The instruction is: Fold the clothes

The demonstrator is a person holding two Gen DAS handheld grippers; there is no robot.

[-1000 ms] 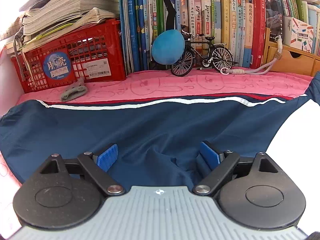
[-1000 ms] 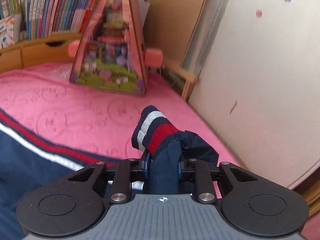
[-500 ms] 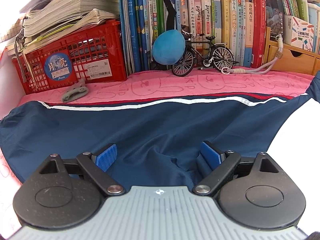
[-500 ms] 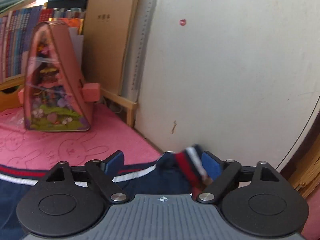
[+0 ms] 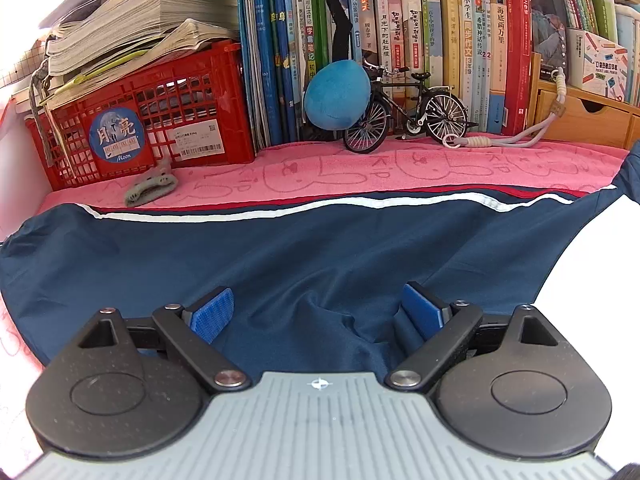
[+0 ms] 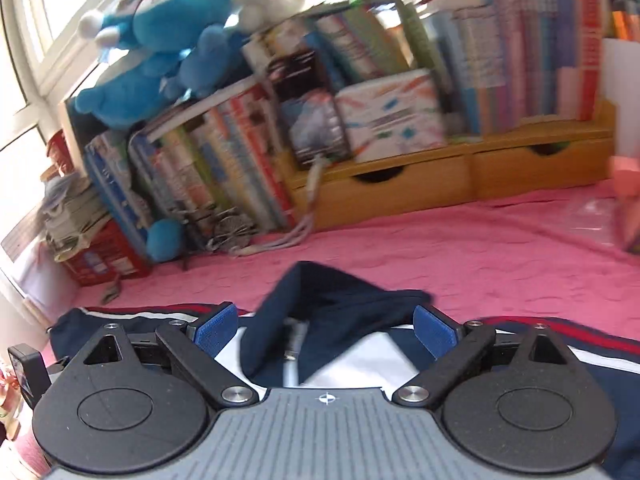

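Observation:
A navy jacket (image 5: 280, 248) with a white and red stripe along its far edge lies spread on the pink towel (image 5: 360, 172). My left gripper (image 5: 316, 308) is open low over it, a raised fold of navy cloth lying between the blue pads without being pinched. In the blurred right wrist view, my right gripper (image 6: 325, 330) hovers over the jacket's navy collar (image 6: 332, 300), with white lining (image 6: 360, 364) and the zipper (image 6: 294, 344) showing beneath. Its jaws are opening; the collar lies between them, and the pads do not press it.
Along the back stand a red crate (image 5: 140, 128) under stacked papers, a row of books (image 5: 440, 40), a blue plush ball (image 5: 336, 96) and a model bicycle (image 5: 404, 116). A small grey cloth (image 5: 150, 190) lies near the crate. Wooden drawers (image 6: 440, 180) and a blue plush toy (image 6: 160, 48) sit further along.
The right gripper let go of the striped cuff, opened wide and swung left from the wall side to above the collar. The left gripper has not moved.

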